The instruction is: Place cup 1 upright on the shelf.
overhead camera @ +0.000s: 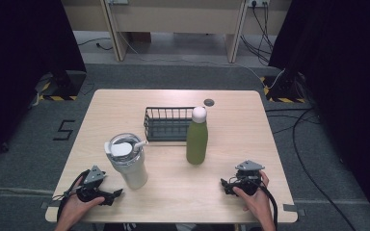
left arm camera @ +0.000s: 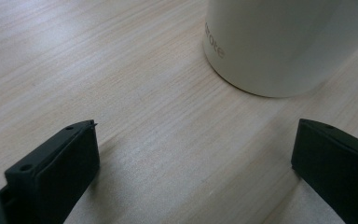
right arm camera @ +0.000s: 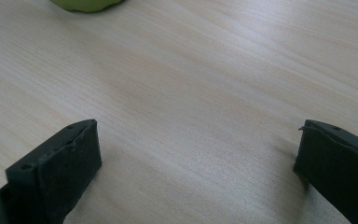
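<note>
The left gripper [overhead camera: 113,195] is seen resting at the near left of the desk [overhead camera: 173,192], jaws spread wide with nothing between them, just beside the cream tumbler [overhead camera: 127,161]. The right gripper [overhead camera: 226,185] is held low at the near right, equally wide and empty, near the green bottle [overhead camera: 197,139]. Behind both, a black wire basket [overhead camera: 166,124] is seen just beside the bottle.

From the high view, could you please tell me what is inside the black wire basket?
The wire basket looks empty; through its bars I see bare table. The green bottle stands in front of its right end, so that corner is covered and I cannot check it.
</note>
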Demonstrator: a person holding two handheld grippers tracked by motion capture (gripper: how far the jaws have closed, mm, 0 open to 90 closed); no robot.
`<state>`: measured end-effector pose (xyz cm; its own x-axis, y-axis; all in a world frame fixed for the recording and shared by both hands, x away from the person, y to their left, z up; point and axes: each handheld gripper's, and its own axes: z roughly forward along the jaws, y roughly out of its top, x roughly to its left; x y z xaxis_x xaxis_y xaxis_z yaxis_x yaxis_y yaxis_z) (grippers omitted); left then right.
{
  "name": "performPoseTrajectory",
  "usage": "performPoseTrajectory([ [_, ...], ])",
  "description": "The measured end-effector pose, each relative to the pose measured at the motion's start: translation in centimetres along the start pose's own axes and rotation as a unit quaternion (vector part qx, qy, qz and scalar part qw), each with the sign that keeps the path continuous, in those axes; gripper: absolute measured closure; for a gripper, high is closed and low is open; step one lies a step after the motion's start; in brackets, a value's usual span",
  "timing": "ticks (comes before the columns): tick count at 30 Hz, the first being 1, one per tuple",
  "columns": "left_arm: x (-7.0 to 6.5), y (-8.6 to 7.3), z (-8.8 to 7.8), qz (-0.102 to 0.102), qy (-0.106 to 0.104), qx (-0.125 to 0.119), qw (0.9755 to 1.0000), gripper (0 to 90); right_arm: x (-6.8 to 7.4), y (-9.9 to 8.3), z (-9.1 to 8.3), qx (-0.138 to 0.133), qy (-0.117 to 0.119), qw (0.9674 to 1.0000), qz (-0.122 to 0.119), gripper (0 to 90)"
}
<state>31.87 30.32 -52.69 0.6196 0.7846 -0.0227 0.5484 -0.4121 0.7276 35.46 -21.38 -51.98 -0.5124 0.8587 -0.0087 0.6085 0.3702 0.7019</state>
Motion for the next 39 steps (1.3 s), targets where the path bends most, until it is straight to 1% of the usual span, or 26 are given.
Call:
performPoseTrajectory([
  [5,0.0,0.0,0.0,0.001,-0.001,0.000,1.0000,0.0,0.0,0.0,0.0,0.000,0.000,1.0000,-0.001,0.3],
  [9,0.0,0.0,-0.1,0.001,-0.005,-0.004,1.0000,1.7,0.0,0.0,0.0,0.000,-0.001,1.0000,0.000,0.3],
  [11,0.0,0.0,-0.2,0.006,-0.011,-0.010,0.9999,6.0,0.0,0.0,0.1,0.000,-0.001,1.0000,0.001,0.3],
  [13,-0.1,-0.1,-0.3,0.015,-0.019,-0.020,0.9995,14.3,0.0,0.1,0.1,0.000,-0.001,1.0000,0.002,0.3],
  [14,0.0,-0.1,-0.3,0.015,-0.020,-0.019,0.9995,16.4,0.0,0.1,0.1,0.000,-0.002,1.0000,0.002,0.3],
  [15,0.0,-0.1,-0.3,0.014,-0.019,-0.020,0.9995,14.5,-0.1,0.1,0.1,0.000,-0.002,1.0000,0.002,0.3],
  [16,0.0,-0.1,-0.4,0.015,-0.018,-0.024,0.9994,15.6,-0.1,0.1,0.1,0.001,-0.002,1.0000,0.002,0.3],
  [17,0.0,-0.1,-0.5,0.016,-0.017,-0.028,0.9993,14.8,0.0,0.1,0.1,0.001,-0.002,1.0000,0.003,0.3],
  [21,-0.1,0.0,-0.8,0.015,-0.023,-0.046,0.9986,15.0,-0.1,0.1,0.1,0.000,-0.002,1.0000,0.002,0.3],
  [23,-0.2,0.1,-1.2,0.007,-0.038,-0.064,0.9972,15.0,-0.1,0.1,0.1,0.001,-0.002,1.0000,0.002,0.3],
  [26,-0.3,0.4,-1.7,0.011,-0.044,-0.086,0.9953,14.9,0.0,0.1,0.1,0.001,-0.002,1.0000,0.005,0.3],
  [28,-0.4,0.5,-1.9,0.006,-0.049,-0.103,0.9935,14.9,0.0,0.1,0.1,0.001,-0.001,1.0000,0.005,0.3],
  [29,-0.4,0.5,-1.9,0.006,-0.049,-0.103,0.9935,14.9,0.0,0.1,0.1,0.001,-0.001,1.0000,0.004,0.3],
  [30,-0.6,0.6,-2.0,0.004,-0.060,-0.116,0.9914,14.9,-0.1,0.1,0.1,0.001,-0.001,1.0000,0.004,0.3],
  [31,-0.6,0.6,-2.0,0.004,-0.060,-0.116,0.9914,14.9,-0.1,0.1,0.1,0.001,-0.001,1.0000,0.004,0.3],
  [32,-0.7,0.7,-2.2,0.005,-0.061,-0.129,0.9898,14.8,-0.1,0.1,0.1,0.001,-0.001,1.0000,0.003,0.3],
  [34,-0.8,0.9,-2.2,0.009,-0.069,-0.144,0.9871,14.8,-0.1,0.1,0.1,0.001,-0.001,1.0000,0.004,0.3],
  [35,-0.9,1.0,-2.3,0.011,-0.073,-0.154,0.9853,14.8,-0.1,0.1,0.1,0.001,-0.001,1.0000,0.004,0.3],
  [36,-0.9,1.1,-2.3,0.010,-0.077,-0.160,0.9841,14.8,-0.1,0.1,0.1,0.001,-0.001,1.0000,0.004,0.3],
  [39,-1.3,1.2,-2.0,0.011,-0.082,-0.169,0.9821,14.8,-0.1,0.2,0.2,0.001,0.000,1.0000,0.004,0.3],
])
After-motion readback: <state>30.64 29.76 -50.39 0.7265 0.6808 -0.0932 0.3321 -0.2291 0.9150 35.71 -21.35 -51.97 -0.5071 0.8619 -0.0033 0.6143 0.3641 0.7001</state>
